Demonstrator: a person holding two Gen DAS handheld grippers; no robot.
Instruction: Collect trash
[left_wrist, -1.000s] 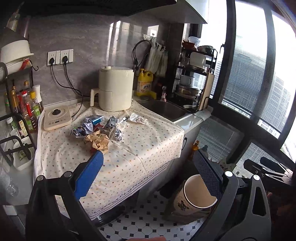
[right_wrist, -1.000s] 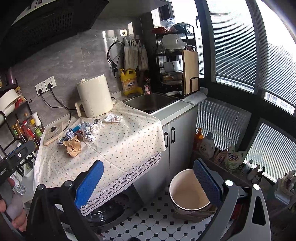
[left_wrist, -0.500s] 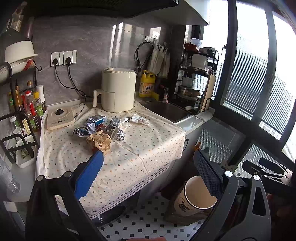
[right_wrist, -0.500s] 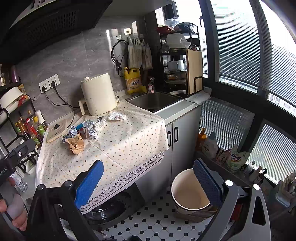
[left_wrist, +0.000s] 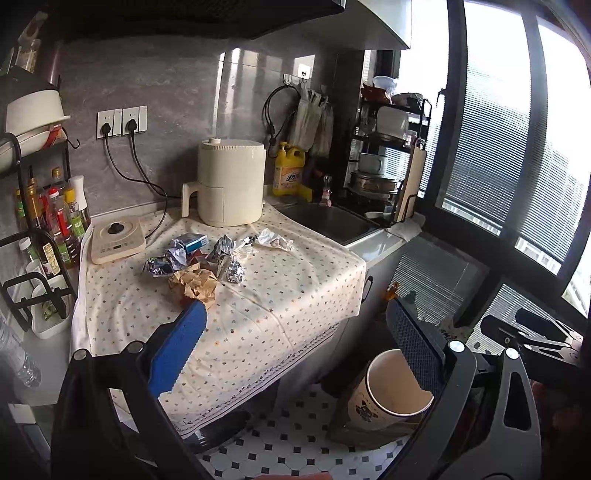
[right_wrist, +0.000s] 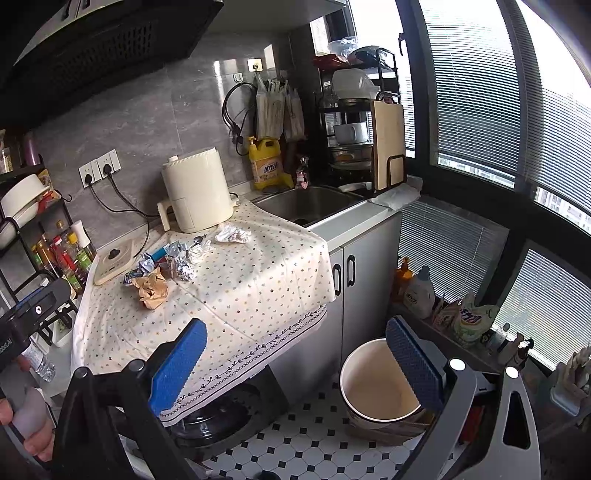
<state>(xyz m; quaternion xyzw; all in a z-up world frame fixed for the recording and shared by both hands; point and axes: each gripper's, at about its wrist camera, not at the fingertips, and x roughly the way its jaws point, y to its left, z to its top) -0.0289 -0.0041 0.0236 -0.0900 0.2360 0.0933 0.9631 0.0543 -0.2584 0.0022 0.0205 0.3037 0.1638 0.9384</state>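
While the trash sat untouched, both grippers were held back from the counter. Crumpled brown paper wad (left_wrist: 195, 283) lay mid-cloth on the dotted cream tablecloth (left_wrist: 280, 291), touching a cluster of crumpled silver foil wrappers (left_wrist: 225, 256) behind it; a blue-and-white small carton (left_wrist: 196, 242) sat among the foil. One more crinkled clear-and-foil wrapper (right_wrist: 232, 235) lay apart, toward the sink side. White round waste bin (right_wrist: 380, 387) stood on the tiled floor below the counter edge, nothing visible inside. Left gripper (left_wrist: 295, 345) had blue pads spread wide, nothing between them. Right gripper (right_wrist: 295, 350) likewise spread wide and held nothing. Cream cylindrical air fryer (left_wrist: 231, 182) stood behind the trash against the wall, steel sink (right_wrist: 310, 203) to its right.
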